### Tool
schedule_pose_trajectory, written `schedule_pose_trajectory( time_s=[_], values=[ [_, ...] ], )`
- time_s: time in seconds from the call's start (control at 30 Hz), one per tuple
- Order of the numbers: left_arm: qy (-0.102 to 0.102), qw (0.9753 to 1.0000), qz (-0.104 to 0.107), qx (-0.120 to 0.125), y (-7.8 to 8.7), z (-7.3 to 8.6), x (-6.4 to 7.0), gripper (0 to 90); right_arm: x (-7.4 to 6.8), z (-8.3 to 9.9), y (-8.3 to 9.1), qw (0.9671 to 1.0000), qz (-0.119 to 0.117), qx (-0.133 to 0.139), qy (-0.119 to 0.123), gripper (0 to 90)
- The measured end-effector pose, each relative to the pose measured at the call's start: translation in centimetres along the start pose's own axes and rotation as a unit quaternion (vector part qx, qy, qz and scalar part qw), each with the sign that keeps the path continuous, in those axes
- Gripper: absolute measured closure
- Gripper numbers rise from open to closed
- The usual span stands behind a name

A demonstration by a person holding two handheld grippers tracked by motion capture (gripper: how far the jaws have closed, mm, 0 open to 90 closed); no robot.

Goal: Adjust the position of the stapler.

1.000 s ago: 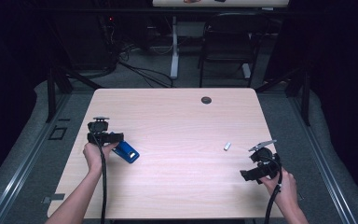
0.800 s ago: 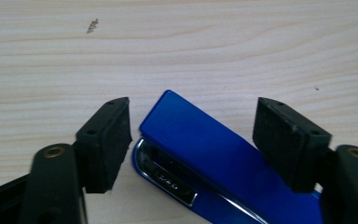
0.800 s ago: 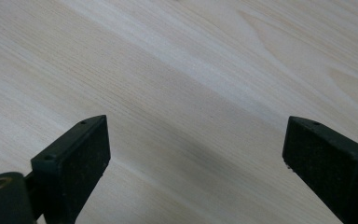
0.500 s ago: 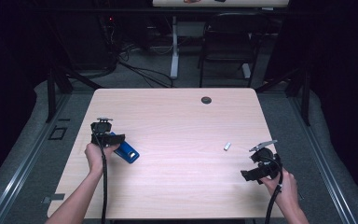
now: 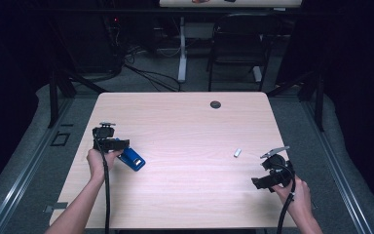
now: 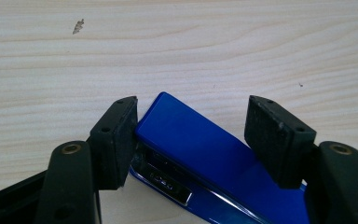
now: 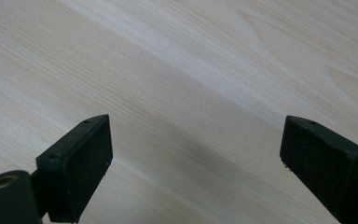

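Straddling the blue stapler (image 6: 205, 163), the left gripper (image 6: 191, 140) has its jaws spread; one pad touches the stapler's side, the other stands just off it. The stapler lies flat on the wooden table (image 5: 185, 126), near its left edge. Right gripper (image 7: 193, 168), well apart from the stapler, hovers over bare wood, jaws spread wide. A small white piece (image 5: 237, 152) lies between them, nearer the right gripper.

A pale wooden bench (image 5: 185, 126) is carrying three things on its top. A blue stapler (image 5: 132, 158) is lying flat near the left edge, a small silver piece (image 5: 237, 152) is sitting well apart from it toward the right, and a round dark grommet (image 5: 215, 104) is sitting near the far edge.
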State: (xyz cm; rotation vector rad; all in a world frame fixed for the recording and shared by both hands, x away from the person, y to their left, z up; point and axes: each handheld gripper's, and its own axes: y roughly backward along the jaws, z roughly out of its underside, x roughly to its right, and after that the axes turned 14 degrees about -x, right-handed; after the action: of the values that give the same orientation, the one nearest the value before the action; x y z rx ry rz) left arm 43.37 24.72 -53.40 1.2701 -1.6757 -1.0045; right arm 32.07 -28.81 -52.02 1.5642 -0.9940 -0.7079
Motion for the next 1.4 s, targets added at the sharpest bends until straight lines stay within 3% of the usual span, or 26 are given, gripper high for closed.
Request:
schedule_pose_trajectory(
  time_s=[0.23,0.97,1.17,1.3,1.4],
  values=[
    [-0.013,0.9998,0.012,-0.013,0.2,-0.1,-0.1,37.0,0.0,0.0,0.0,1.0,0.0,-0.005,0.002,9.3],
    [-0.039,0.9984,0.036,-0.022,0.3,0.1,0.1,40.2,0.0,-0.1,0.0,1.0,-0.001,-0.005,0.002,9.9],
    [-0.056,0.997,0.045,-0.029,0.4,0.3,0.5,40.4,0.1,-0.1,-0.1,1.0,-0.004,-0.007,0.002,10.0],
    [-0.071,0.995,0.062,-0.034,0.5,0.4,0.8,42.6,0.0,-0.1,-0.1,1.0,0.0,-0.009,0.002,10.3],
    [-0.079,0.9944,0.06,-0.036,0.5,0.5,1.1,43.0,0.0,-0.1,-0.1,1.0,-0.004,-0.008,0.002,10.3]
  ],
)
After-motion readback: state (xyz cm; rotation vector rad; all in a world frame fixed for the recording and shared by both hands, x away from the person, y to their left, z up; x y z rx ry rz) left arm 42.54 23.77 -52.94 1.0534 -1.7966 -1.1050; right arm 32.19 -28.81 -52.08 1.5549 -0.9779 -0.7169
